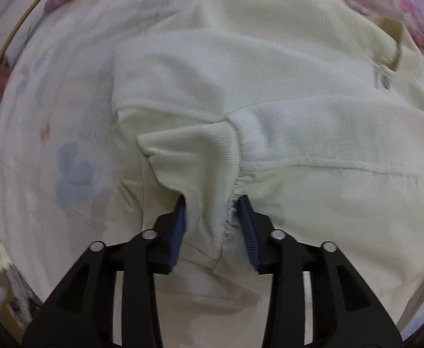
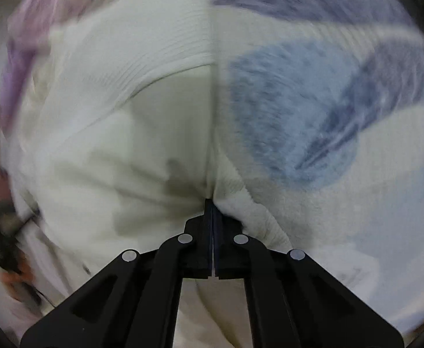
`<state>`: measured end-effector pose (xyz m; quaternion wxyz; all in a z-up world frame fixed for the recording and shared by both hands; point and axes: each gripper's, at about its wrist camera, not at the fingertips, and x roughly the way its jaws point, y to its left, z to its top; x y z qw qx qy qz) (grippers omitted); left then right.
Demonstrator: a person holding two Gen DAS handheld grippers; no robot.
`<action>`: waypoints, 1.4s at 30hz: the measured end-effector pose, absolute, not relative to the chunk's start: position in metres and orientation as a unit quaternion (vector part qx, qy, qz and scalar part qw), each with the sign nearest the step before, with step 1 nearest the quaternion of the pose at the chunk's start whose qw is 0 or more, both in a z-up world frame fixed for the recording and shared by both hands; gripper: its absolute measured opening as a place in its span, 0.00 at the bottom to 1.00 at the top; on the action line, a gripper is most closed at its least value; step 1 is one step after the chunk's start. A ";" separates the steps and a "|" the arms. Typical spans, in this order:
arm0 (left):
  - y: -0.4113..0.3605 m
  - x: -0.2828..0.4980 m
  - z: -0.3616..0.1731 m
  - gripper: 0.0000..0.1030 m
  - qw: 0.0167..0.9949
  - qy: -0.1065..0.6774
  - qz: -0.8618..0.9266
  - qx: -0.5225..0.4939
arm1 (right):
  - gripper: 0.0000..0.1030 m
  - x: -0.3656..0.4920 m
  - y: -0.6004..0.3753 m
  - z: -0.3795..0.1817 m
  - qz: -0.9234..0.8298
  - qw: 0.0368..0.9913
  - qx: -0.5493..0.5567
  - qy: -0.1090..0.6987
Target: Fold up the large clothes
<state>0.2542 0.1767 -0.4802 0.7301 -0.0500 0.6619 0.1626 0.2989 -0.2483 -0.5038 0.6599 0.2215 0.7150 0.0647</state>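
Left tool [image 1: 212, 206] sits half-open around a ribbed cuff [image 1: 200, 174], right tool [image 2: 212, 203] pinched shut on the cream garment's [image 1: 269, 66] edge, so folding on the bed [image 1: 52, 145] looks only partway done.

Both wrist views steeply down, close; shared: cream garment [image 1: 269, 72].

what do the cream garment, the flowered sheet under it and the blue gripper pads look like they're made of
Cream garment: likely a matte knit cotton blend; fine ribbing shows at the cuff and in the weave.
Flowered sheet: seemingly soft woven or brushed cloth with a blue printed flower; blur hides the weave.
Blue gripper pads: probably ridged rubber or soft plastic on matte black plastic fingers.
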 end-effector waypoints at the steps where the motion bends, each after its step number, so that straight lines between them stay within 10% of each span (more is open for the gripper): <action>1: 0.177 0.254 -0.477 0.38 0.729 0.663 0.163 -0.051 | 0.00 0.300 -0.246 -0.498 0.060 0.662 0.216 0.715; 6: 0.178 0.250 -0.460 0.42 0.725 0.667 0.165 -0.041 | 0.24 0.299 -0.222 -0.460 0.091 0.677 0.196 0.704; 8: 0.179 0.246 -0.453 0.43 0.722 0.670 0.167 -0.034 | 0.69 0.294 -0.219 -0.441 0.085 0.689 0.193 0.694; 42: 0.088 0.069 -0.188 0.55 0.791 0.597 0.107 -0.077 | 0.83 0.092 -0.281 -0.129 0.126 0.798 0.167 0.566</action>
